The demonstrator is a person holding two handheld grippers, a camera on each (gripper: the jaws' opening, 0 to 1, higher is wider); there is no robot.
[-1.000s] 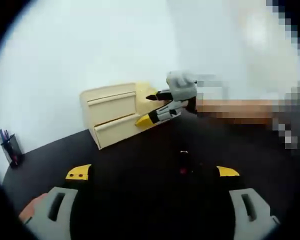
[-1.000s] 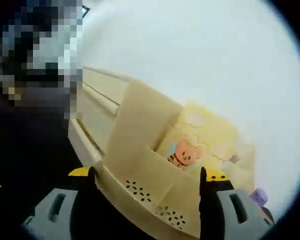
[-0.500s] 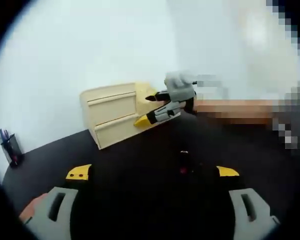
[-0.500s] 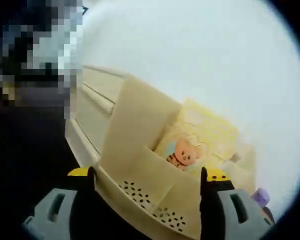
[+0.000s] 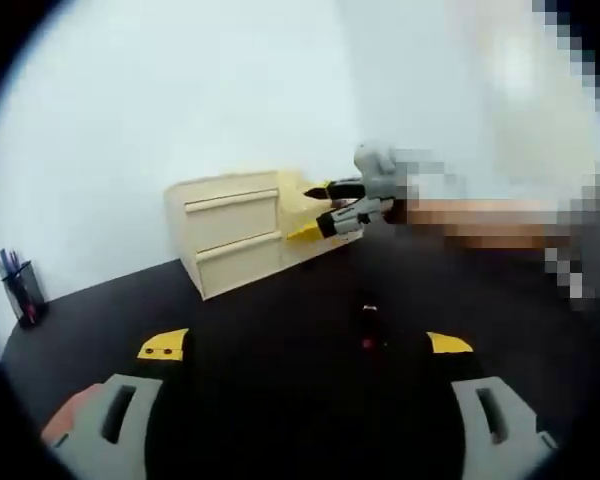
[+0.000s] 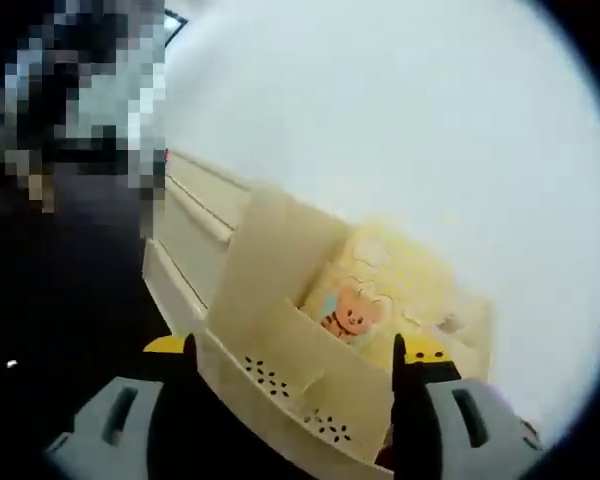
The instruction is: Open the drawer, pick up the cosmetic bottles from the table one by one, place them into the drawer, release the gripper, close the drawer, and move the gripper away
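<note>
Bright, even, diffuse light in both views; no clear source, no hard shadows. White wall point(image 5: 160, 90) near blown out, almost featureless. Black table point(image 5: 300, 310) very dark, little detail, faint sheen only. Soft focus throughout, worse toward the edges, where fisheye bending curves the table's edge. Close drawer point(image 6: 310, 380) in the right gripper view blurred and washed pale. Far cabinet point(image 5: 230, 235) slightly smeared.

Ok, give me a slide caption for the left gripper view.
Right gripper reaches the side of the cream two-drawer chest on a black table.
</note>
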